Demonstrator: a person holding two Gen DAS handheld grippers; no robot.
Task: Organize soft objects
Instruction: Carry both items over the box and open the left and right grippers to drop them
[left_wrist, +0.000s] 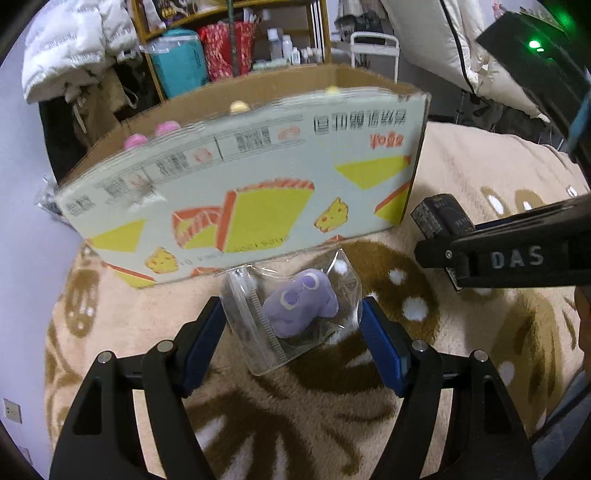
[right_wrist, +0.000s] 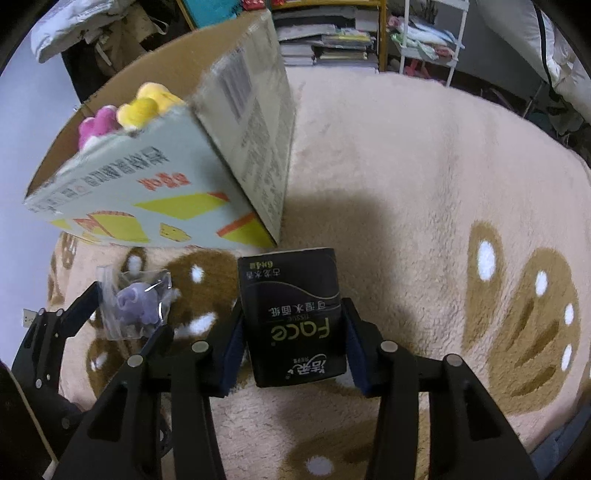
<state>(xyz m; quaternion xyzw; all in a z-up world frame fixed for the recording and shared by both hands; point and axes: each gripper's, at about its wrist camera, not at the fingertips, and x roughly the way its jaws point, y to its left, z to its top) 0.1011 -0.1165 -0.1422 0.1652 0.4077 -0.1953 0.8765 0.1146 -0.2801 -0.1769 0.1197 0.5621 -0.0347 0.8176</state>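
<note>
A small purple plush toy (left_wrist: 301, 306) sits sealed in a clear zip bag (left_wrist: 242, 295). My left gripper (left_wrist: 293, 312) is shut on it, blue pads pressing both sides just above the blanket. The right wrist view shows that bag (right_wrist: 135, 302) in the left gripper (right_wrist: 129, 312) at the lower left. My right gripper (right_wrist: 293, 314) is shut on a black tissue pack (right_wrist: 295, 317), held upright between its pads. From the left wrist view the pack (left_wrist: 439, 216) and right gripper (left_wrist: 498, 254) are at the right. An open cardboard box (left_wrist: 258, 177) stands just behind.
Pink (right_wrist: 96, 123) and yellow (right_wrist: 144, 105) plush toys poke above the box rim (right_wrist: 122, 74). Everything rests on a beige fleece blanket (right_wrist: 406, 184) with brown patterns. Shelves (left_wrist: 236, 44) and white bedding (left_wrist: 74, 44) crowd the background behind the box.
</note>
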